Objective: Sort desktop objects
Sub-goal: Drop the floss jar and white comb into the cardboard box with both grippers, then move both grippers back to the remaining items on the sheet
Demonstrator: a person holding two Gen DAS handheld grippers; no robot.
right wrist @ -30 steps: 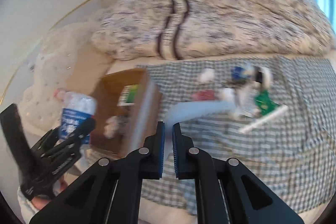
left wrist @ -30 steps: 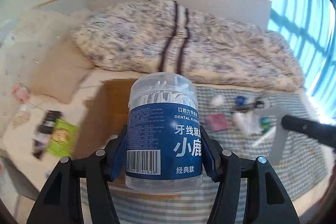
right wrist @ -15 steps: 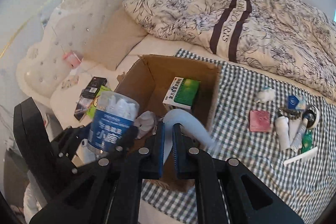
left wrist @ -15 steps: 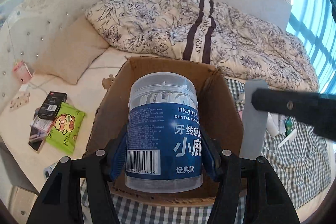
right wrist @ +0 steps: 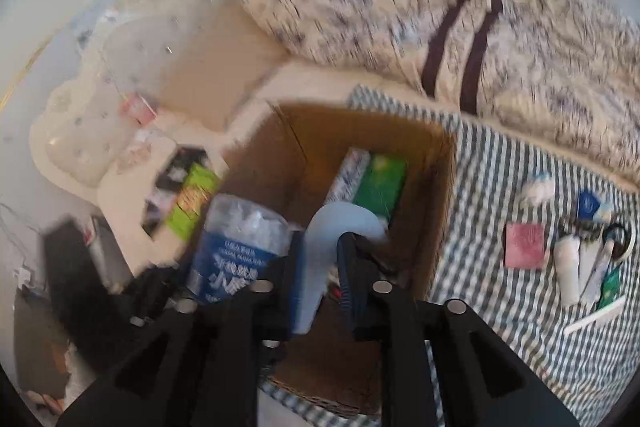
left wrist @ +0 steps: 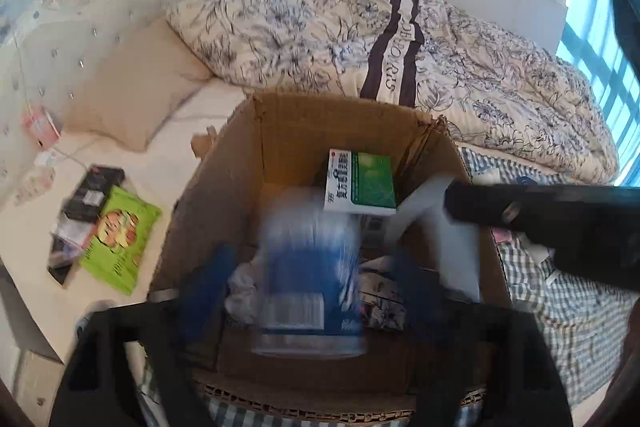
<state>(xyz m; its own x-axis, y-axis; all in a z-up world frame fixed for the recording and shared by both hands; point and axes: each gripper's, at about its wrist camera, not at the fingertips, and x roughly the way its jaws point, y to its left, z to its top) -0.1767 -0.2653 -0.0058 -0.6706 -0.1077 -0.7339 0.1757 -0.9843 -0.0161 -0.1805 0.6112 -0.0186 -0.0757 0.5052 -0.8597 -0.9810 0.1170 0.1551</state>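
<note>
The blue-labelled dental floss jar [left wrist: 310, 279] is blurred, over the open cardboard box [left wrist: 224, 179]. My left gripper [left wrist: 310, 291] has its fingers spread wider than the jar, apart from its sides. The jar also shows in the right wrist view [right wrist: 236, 251]. My right gripper [right wrist: 320, 267] has its jaws parted around a pale blue flat piece [right wrist: 336, 227] over the box [right wrist: 436, 211]. A green and white medicine box [left wrist: 360, 183] lies inside the box.
A checked cloth [right wrist: 500, 307] to the right carries a pink pad [right wrist: 524, 245], white tubes [right wrist: 568, 271], a blue packet [right wrist: 588, 205] and other small items. A green snack pack [left wrist: 120, 231] and dark packets lie left. A floral quilt [left wrist: 360, 27] is behind.
My left gripper's fingers have opened and the floss jar has dropped lower, into the box. My right gripper's jaws have parted around the pale blue piece, and both moved over the box.
</note>
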